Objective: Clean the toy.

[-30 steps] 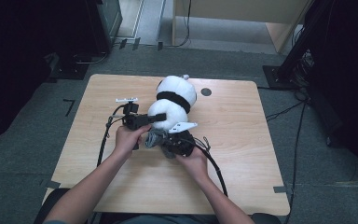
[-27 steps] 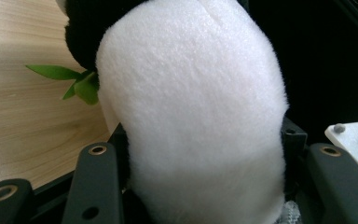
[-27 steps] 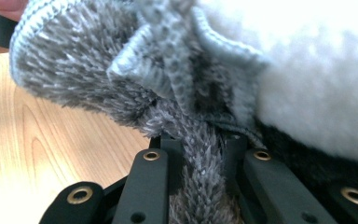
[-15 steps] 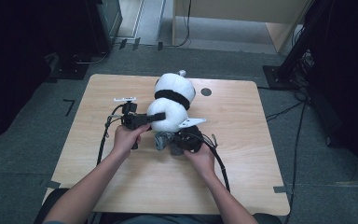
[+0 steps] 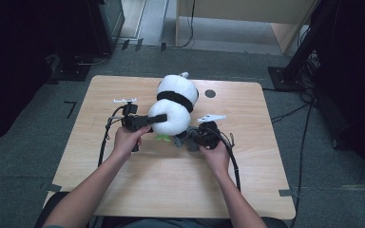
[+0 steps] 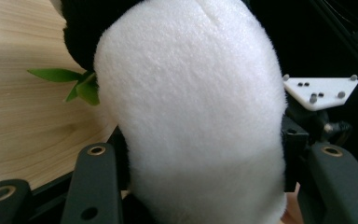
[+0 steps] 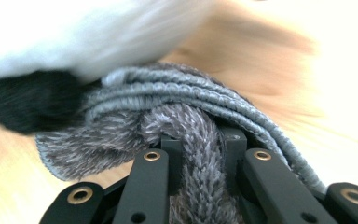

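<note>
Right gripper (image 7: 191,154) clamped on grey knit piece (image 7: 177,121), just right of panda plush (image 5: 173,107); left gripper (image 6: 200,158) squeezing plush body.

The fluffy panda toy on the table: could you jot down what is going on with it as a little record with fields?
Toy: white and black plush panda, lying on the light wooden table
Detail: green felt leaf beside its black patch
Left tool: jaws clamped on the white plush body
Right tool: jaws shut on a grey knitted fabric piece
Grey fabric: lies against the panda's near side
Hands: one on each tool, reaching in from the near edge
</note>
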`<state>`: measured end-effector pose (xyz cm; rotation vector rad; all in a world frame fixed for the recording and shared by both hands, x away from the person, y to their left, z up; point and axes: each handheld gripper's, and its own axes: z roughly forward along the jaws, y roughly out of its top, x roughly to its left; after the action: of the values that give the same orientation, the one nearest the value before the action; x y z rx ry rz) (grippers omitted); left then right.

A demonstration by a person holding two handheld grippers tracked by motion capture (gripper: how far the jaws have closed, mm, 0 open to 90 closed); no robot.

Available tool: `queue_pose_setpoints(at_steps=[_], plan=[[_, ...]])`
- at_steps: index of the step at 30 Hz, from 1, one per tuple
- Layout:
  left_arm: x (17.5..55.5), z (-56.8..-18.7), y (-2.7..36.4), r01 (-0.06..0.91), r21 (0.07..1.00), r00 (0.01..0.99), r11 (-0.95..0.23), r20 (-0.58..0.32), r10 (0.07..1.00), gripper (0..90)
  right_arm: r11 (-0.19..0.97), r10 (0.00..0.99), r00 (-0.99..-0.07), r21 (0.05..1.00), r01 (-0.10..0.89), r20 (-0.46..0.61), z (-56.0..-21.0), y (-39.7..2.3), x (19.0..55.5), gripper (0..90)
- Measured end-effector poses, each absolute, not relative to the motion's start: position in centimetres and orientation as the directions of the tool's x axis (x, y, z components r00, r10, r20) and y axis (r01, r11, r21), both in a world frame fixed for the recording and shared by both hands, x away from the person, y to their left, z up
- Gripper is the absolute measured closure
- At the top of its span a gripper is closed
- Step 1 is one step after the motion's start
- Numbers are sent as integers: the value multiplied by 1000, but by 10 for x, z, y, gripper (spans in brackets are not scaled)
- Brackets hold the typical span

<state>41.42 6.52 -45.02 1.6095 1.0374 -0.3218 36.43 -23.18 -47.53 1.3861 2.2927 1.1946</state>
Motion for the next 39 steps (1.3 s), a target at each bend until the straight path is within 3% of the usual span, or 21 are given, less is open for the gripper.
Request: queue_pose_setpoints(at_steps=[6, 11, 18, 22, 29, 33, 39], plan=[[416, -452, 68, 757, 653, 568, 19, -672, 475, 435, 72, 852, -438, 763, 643, 288, -459, -269, 364, 778], [416, -457, 62, 761, 648, 567, -13, -656, 497, 436, -22, 832, -446, 823, 568, 330, -430, -283, 354, 777], [409, -457, 48, 746, 664, 592, -45, -632, 500, 433, 66, 751, -582, 842, 535, 311, -412, -240, 341, 773], [405, -456, 44, 723, 687, 611, -67, -591, 526, 433, 121, 719, -624, 828, 547, 307, -417, -214, 337, 770], [405, -456, 43, 732, 679, 600, -63, -598, 531, 434, 182, 664, -682, 819, 544, 306, -425, -185, 330, 770], [406, -458, 46, 747, 665, 570, -6, -636, 520, 438, 190, 648, -703, 832, 521, 292, -432, -174, 326, 771], [409, -460, 52, 777, 629, 531, 34, -683, 502, 439, 293, 636, -752, 848, 441, 172, -444, -156, 319, 774]])
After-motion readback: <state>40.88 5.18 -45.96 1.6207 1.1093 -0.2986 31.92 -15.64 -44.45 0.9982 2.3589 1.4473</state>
